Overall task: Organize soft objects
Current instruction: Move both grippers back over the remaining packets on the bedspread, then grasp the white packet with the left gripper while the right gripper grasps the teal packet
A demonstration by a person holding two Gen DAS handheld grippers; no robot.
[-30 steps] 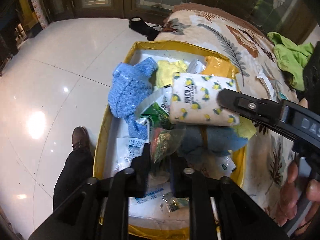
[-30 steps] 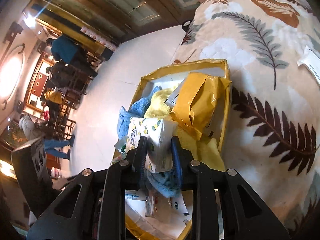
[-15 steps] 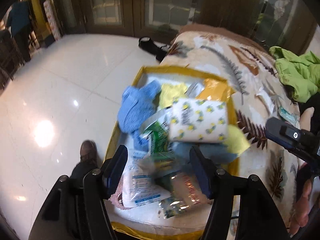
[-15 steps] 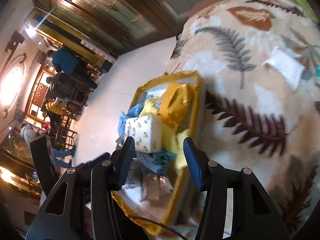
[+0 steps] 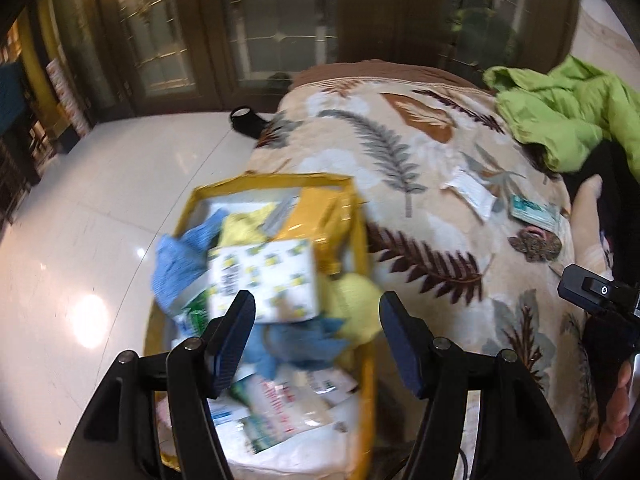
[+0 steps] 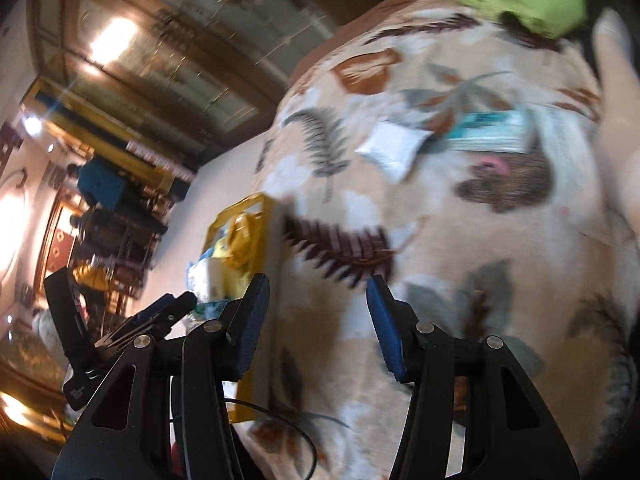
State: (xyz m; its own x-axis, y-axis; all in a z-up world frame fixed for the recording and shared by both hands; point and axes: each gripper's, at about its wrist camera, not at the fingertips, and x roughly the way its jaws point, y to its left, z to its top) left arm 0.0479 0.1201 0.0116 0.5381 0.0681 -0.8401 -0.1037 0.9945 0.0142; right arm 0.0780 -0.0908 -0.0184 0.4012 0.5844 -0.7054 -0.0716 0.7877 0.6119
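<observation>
A yellow-rimmed box (image 5: 362, 240) sits at the bed's left edge, filled with soft items: a lemon-print tissue pack (image 5: 264, 280), a blue cloth (image 5: 180, 268), a yellow pouch (image 5: 316, 216) and plastic packets (image 5: 280, 412). My left gripper (image 5: 316, 316) is open and empty above the box's near end. My right gripper (image 6: 316, 296) is open and empty over the leaf-print blanket (image 6: 440, 280), right of the box (image 6: 256, 240). On the blanket lie a white packet (image 6: 394, 148), a teal tissue pack (image 6: 492, 132) and a dark pouch (image 6: 508, 184).
A green jacket (image 5: 560, 112) lies at the bed's far right. A white tiled floor (image 5: 100, 200) runs left of the bed, with a black object (image 5: 248, 120) on it. Wooden glass doors (image 5: 240, 32) stand behind. The other gripper's body (image 5: 600, 300) shows at the right.
Both grippers opened, letting go of the items in the box, and pulled back and up. The right gripper swung right over the blanket.
</observation>
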